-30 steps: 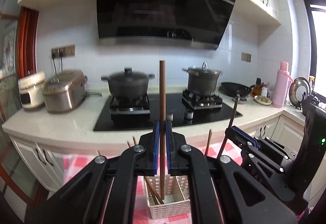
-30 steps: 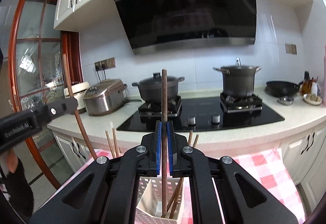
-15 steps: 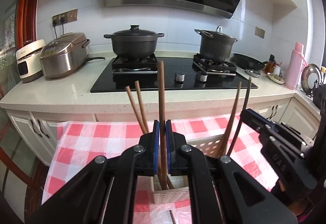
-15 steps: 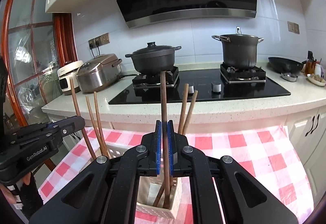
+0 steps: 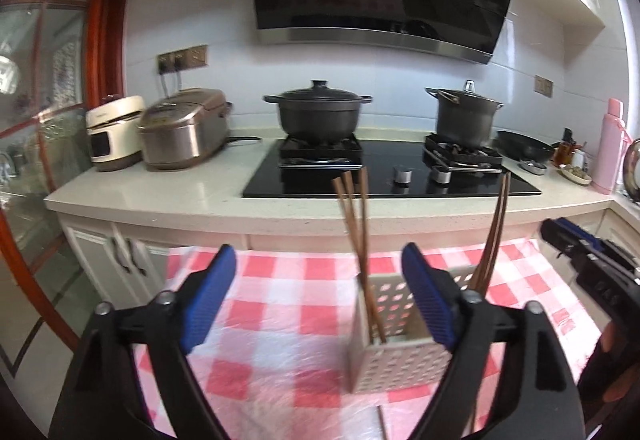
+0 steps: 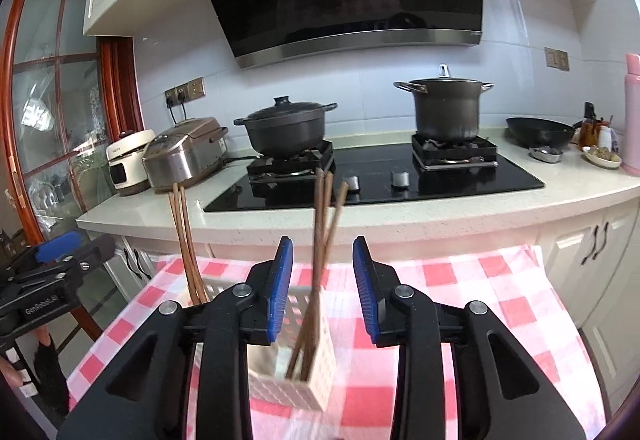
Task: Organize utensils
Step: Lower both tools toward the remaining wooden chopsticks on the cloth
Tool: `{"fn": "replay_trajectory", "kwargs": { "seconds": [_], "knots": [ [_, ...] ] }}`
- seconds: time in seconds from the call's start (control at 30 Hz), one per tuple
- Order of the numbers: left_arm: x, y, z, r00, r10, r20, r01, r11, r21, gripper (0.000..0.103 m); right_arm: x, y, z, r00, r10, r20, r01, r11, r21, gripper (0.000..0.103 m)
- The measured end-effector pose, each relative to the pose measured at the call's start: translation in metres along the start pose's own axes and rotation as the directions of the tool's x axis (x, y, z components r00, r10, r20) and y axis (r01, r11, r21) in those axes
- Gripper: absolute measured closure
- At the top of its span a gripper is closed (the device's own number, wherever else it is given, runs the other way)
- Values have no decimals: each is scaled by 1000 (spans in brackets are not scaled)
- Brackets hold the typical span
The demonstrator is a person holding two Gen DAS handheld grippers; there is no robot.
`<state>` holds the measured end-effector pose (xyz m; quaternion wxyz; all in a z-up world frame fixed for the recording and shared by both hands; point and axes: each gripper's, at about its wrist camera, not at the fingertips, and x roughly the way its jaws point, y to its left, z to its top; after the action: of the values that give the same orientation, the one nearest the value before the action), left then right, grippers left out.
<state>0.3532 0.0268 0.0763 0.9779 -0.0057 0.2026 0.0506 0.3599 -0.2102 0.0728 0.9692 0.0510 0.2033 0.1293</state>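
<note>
A white perforated holder (image 5: 394, 364) (image 6: 286, 386) stands on the red-checked cloth (image 5: 276, 304). Brown chopsticks (image 5: 356, 232) lean in its left compartment. More chopsticks (image 5: 494, 240) lean in the right one. My left gripper (image 5: 318, 256) is opening wide, just short of the holder, with its pads touching nothing. My right gripper (image 6: 322, 246) is opening too. A bunch of chopsticks (image 6: 322, 208) rises between its blue pads, free of them, with the lower ends in the holder. The other bunch (image 6: 184, 240) leans at the left of the right wrist view.
Behind the table runs a pale counter (image 5: 168, 196) with a black cooktop (image 5: 384, 176), two dark pots (image 5: 318, 112) (image 5: 464, 114), two rice cookers (image 5: 182, 128) and a pink flask (image 5: 610, 144). A brown stick (image 5: 382, 420) lies on the cloth in front of the holder.
Both grippers were shut on an upright chopstick and came down over the holder. Their jaws have now parted, and the chopsticks lean in the holder with the others.
</note>
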Motion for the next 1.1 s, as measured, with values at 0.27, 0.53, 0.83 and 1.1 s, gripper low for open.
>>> {"fn": "replay_trajectory", "kwargs": {
  "seconds": [0.27,0.53,0.83,1.1],
  "knots": [
    [-13,6,-54,995,98,-24,-96,992,82,5,-14,-15,-45,995,-35,-94,41,997,59,64],
    [-6,21,-103,987,99,-125,-93,994,58,5,-18,-23,-100,976,-51,-214,75,991,107,64],
    [5,33,-143,970,119,-211,-112,993,43,5,-12,-24,-148,938,-66,-340,116,985,131,64],
    [10,37,-164,959,108,-260,-97,994,53,5,-5,-17,-168,910,-65,-408,127,984,126,64]
  ]
}}
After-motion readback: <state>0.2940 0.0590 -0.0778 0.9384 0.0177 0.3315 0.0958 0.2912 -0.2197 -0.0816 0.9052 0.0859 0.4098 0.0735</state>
